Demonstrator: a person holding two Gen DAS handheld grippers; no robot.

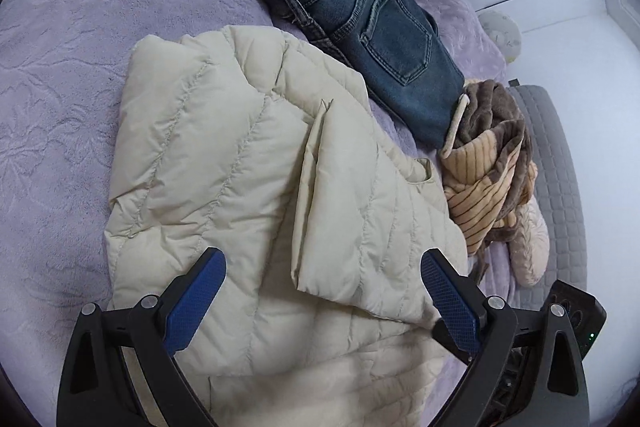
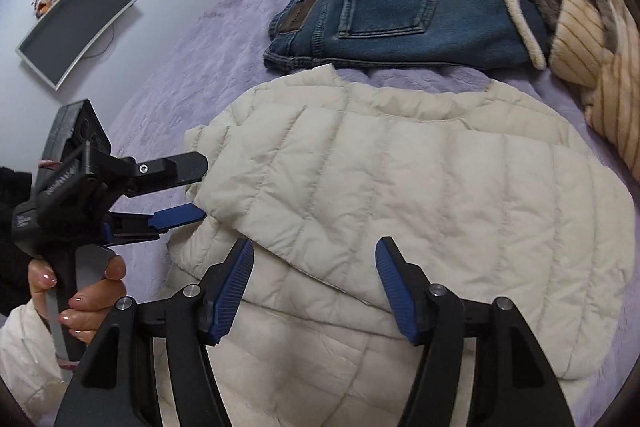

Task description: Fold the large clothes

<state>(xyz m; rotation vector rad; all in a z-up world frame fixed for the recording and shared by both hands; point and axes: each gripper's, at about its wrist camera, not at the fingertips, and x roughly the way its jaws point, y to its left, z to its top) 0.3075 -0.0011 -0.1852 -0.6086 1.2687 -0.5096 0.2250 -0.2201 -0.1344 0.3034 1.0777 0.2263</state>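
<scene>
1. A bed (image 1: 60, 87) covered with a lilac embossed bedspread carries all the clothes; pale walls stand behind it.
2. A flat dark screen (image 2: 76, 27) with a white frame hangs on the wall, with small orange decorations along its top edge.
3. A cream quilted jacket (image 1: 224, 163) lies on the bed nearest the cameras, partly folded, with one panel doubled over the body.
4. Folded blue jeans (image 1: 384, 43) lie beyond the jacket, back pocket and leather patch facing up.
5. A brown and tan striped plush garment (image 1: 488, 163) sits bunched just beside the jeans, at the edge of the bed; a grey quilted pad (image 1: 560, 187) lies past it.
6. The left claw (image 1: 322, 291) stands wide open over the jacket; its blue pads (image 1: 196, 299) press on nothing. In the right wrist view its tips sit at the folded jacket's side edge; whether they touch it I cannot tell.
7. A hand (image 2: 86, 303) grips the left claw's handle.
8. The right claw (image 2: 316, 287) is spread apart above the jacket's near fold, holding nothing.
</scene>
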